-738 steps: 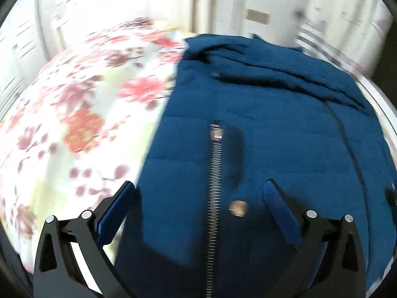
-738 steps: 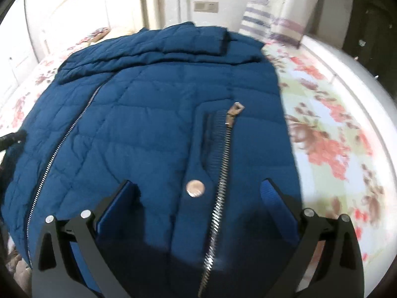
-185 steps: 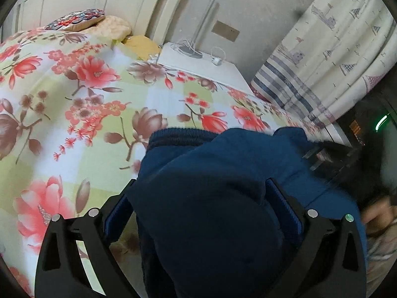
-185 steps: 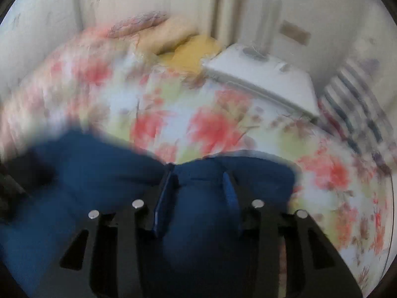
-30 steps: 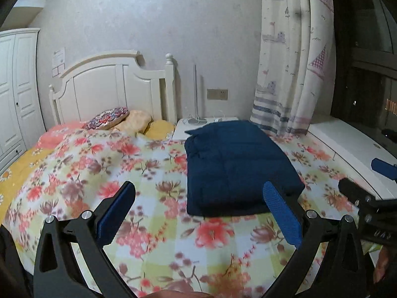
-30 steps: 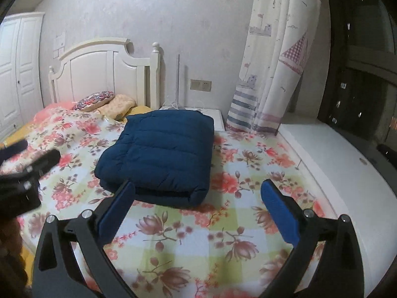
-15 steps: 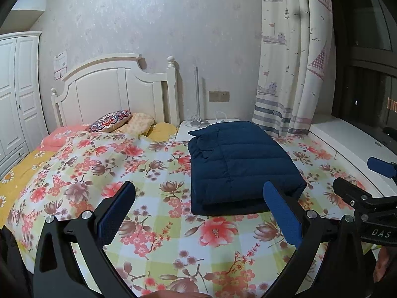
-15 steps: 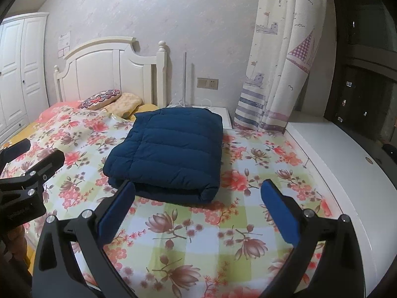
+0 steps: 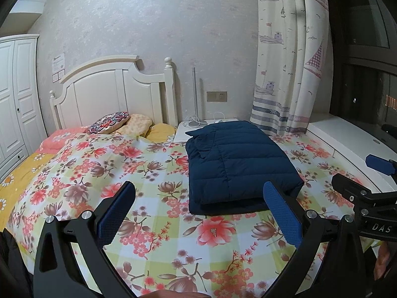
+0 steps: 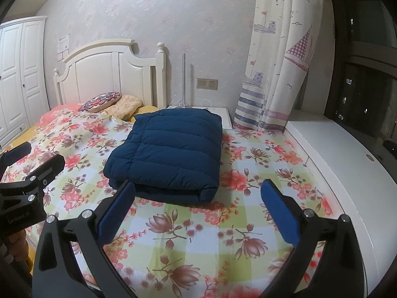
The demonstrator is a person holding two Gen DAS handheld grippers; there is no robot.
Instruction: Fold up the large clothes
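A dark blue quilted jacket (image 9: pixel 238 164) lies folded into a thick rectangle on the floral bedspread (image 9: pixel 104 168), toward the right side of the bed; it also shows in the right wrist view (image 10: pixel 171 151). My left gripper (image 9: pixel 198 211) is open and empty, held back from the bed, apart from the jacket. My right gripper (image 10: pixel 196 208) is open and empty, also drawn back from the jacket. The right gripper shows at the right edge of the left wrist view (image 9: pixel 367 193), and the left gripper at the left edge of the right wrist view (image 10: pixel 27 171).
A white headboard (image 9: pixel 111 92) and pillows (image 9: pixel 111 124) are at the bed's far end. A white nightstand (image 10: pixel 218 114) with a lamp pole stands behind the jacket. A curtain (image 9: pixel 285 74) and a white window ledge (image 10: pixel 347 154) are on the right, a wardrobe (image 9: pixel 15 94) on the left.
Both grippers have drawn a little further back and up from the bed over the last second. The folded jacket has not moved.
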